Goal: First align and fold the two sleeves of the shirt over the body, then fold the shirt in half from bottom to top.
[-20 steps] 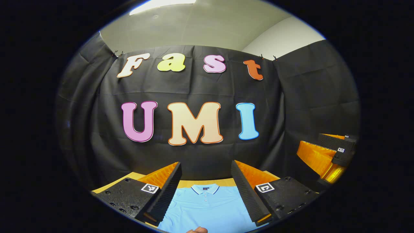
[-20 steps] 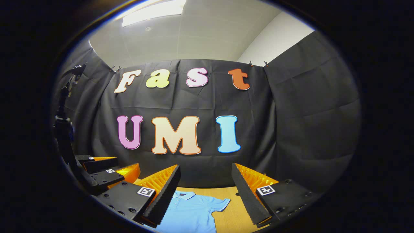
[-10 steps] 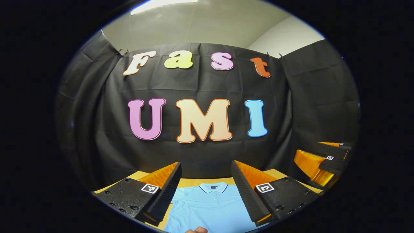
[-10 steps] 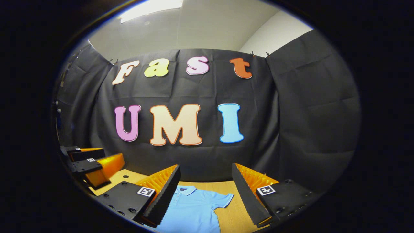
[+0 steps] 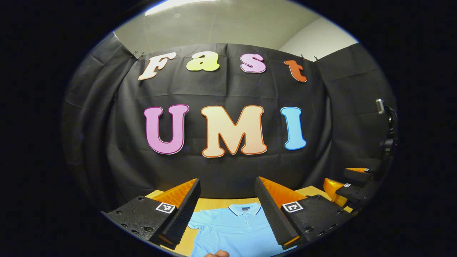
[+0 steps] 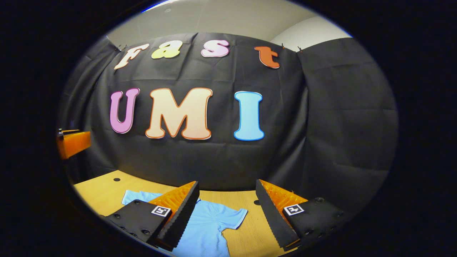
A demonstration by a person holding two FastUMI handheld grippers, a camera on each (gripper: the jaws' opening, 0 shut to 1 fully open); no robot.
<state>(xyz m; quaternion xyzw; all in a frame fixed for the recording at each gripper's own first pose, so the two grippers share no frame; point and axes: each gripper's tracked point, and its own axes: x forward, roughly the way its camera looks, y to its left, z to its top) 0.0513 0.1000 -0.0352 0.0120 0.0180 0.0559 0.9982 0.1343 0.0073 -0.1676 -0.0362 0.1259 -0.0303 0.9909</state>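
A light blue polo shirt (image 5: pixel 234 228) lies flat on the wooden table (image 5: pixel 210 202), collar toward the booth wall. In the left gripper view it sits below and between the fingers of my left gripper (image 5: pixel 227 180), which hangs open above it, holding nothing. In the right gripper view the shirt (image 6: pixel 210 225) shows both short sleeves spread out, one (image 6: pixel 232 217) between the fingers and one (image 6: pixel 137 196) at the left. My right gripper (image 6: pixel 227 182) is open above the shirt's right side and holds nothing. The lower shirt is hidden.
The right gripper (image 5: pixel 351 185) shows at the right edge of the left gripper view, the left gripper (image 6: pixel 73 142) at the left edge of the right gripper view. A fingertip (image 5: pixel 217 253) peeks in at the bottom. The table (image 6: pixel 103 187) has small holes.
The right gripper view has tilted down, so more table and the shirt's far sleeve show. The left gripper view has swung left, and the shirt sits further right in it. Both grippers stay open.
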